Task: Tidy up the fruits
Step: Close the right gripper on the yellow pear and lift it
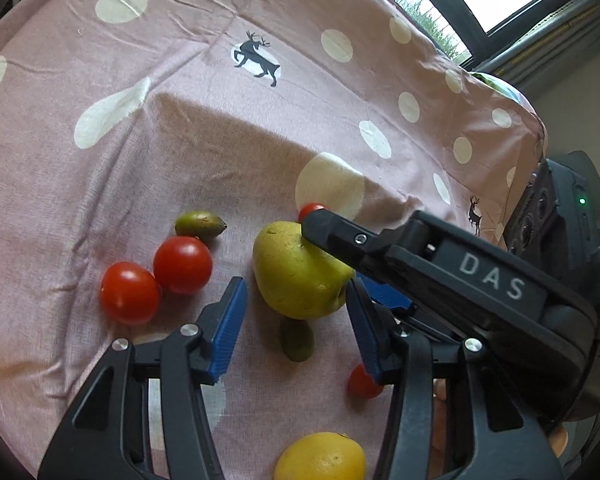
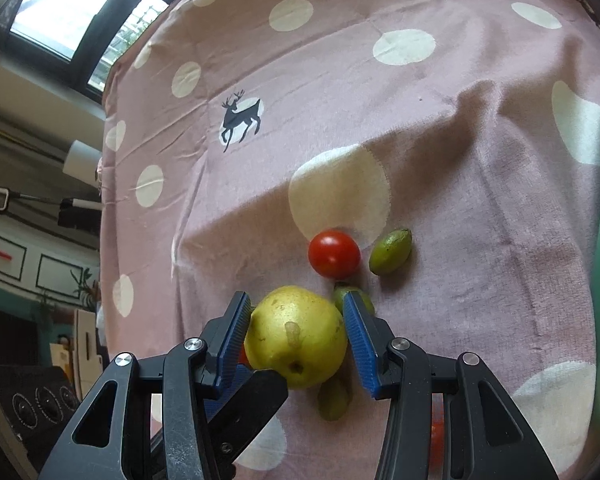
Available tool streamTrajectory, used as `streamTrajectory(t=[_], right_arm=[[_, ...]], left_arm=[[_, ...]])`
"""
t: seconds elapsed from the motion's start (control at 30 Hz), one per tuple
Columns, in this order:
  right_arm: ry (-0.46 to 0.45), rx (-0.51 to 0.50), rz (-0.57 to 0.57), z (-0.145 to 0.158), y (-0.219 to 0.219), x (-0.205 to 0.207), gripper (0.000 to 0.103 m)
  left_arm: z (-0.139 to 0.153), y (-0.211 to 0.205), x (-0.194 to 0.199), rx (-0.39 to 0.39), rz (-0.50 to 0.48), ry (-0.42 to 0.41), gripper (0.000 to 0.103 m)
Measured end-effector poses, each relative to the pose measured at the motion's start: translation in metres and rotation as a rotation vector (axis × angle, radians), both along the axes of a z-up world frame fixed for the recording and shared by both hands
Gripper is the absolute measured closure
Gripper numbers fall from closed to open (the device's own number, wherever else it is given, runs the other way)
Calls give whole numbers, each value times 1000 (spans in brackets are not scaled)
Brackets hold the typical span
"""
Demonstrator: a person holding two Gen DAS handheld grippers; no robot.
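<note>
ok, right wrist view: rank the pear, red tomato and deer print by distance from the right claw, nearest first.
1. Pear: between the fingers of the right claw.
2. Red tomato: just beyond the pear, slightly right.
3. Deer print: far up the cloth, to the left.

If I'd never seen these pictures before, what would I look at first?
Probably the big yellow-green pear, right in the middle between the right gripper's blue pads. Next, two shiny red tomatoes sitting side by side to its left on the pink spotted cloth with a little black deer.
</note>
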State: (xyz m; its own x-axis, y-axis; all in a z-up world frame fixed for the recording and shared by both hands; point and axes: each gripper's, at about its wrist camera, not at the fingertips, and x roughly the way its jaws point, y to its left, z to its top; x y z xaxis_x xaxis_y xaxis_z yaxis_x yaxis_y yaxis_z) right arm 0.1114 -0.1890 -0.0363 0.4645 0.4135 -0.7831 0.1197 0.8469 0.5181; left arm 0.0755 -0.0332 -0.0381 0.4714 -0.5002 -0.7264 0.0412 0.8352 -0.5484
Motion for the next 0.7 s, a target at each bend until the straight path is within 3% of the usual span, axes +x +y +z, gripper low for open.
streamTrajectory(t=[0.27,0.43,0.7], right_arm=[[21,16,2,-1,-3,-3,54],[17,-23,34,3,4,-9,54],[23,-25,45,4,6,-17,54]], left_arm=[[-5,-2,2,-26,-59,20,53],[-3,-3,-2,20,-104,14,50],[-7,5,-2,5,-127,23,45]])
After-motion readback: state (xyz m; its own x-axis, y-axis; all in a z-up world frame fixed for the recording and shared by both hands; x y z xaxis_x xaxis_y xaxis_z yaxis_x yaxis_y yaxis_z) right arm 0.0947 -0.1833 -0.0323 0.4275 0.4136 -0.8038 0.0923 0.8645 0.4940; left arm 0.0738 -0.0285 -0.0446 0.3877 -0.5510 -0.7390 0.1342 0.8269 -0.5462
